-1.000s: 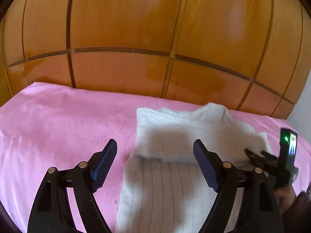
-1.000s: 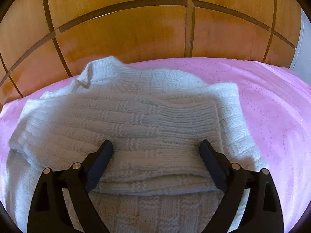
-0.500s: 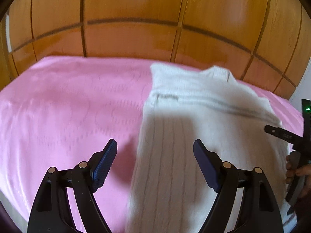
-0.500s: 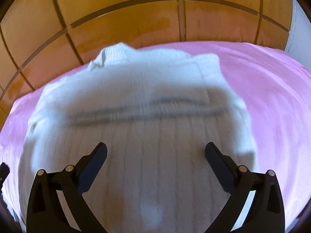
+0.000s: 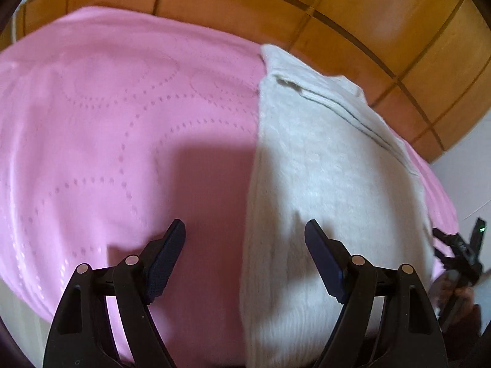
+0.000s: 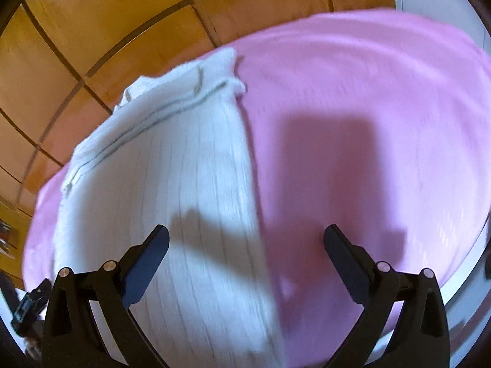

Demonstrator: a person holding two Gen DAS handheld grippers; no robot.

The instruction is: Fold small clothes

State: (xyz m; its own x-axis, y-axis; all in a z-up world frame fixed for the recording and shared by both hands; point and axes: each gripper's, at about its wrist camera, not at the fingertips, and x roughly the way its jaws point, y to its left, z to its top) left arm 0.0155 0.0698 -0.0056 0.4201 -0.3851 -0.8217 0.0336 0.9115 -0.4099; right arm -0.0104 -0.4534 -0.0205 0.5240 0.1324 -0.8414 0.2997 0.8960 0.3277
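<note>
A white ribbed knit sweater (image 5: 331, 178) lies folded in a long strip on the pink bedspread (image 5: 122, 116). It also shows in the right wrist view (image 6: 172, 178), lying on the pink bedspread (image 6: 353, 98). My left gripper (image 5: 245, 254) is open and empty above the sweater's left edge. My right gripper (image 6: 245, 260) is open and empty above the sweater's right edge. The right gripper also shows at the right edge of the left wrist view (image 5: 460, 251).
A wooden panelled headboard (image 5: 353, 9) runs behind the bed and shows in the right wrist view (image 6: 92, 30). A white wall (image 5: 466, 165) is at the right. The bed's near edge (image 6: 466, 294) falls away at lower right.
Both grippers have pulled back and up from the sweater and spread apart. The left one has swung left, the right one right. The sweater now lies flat and folded.
</note>
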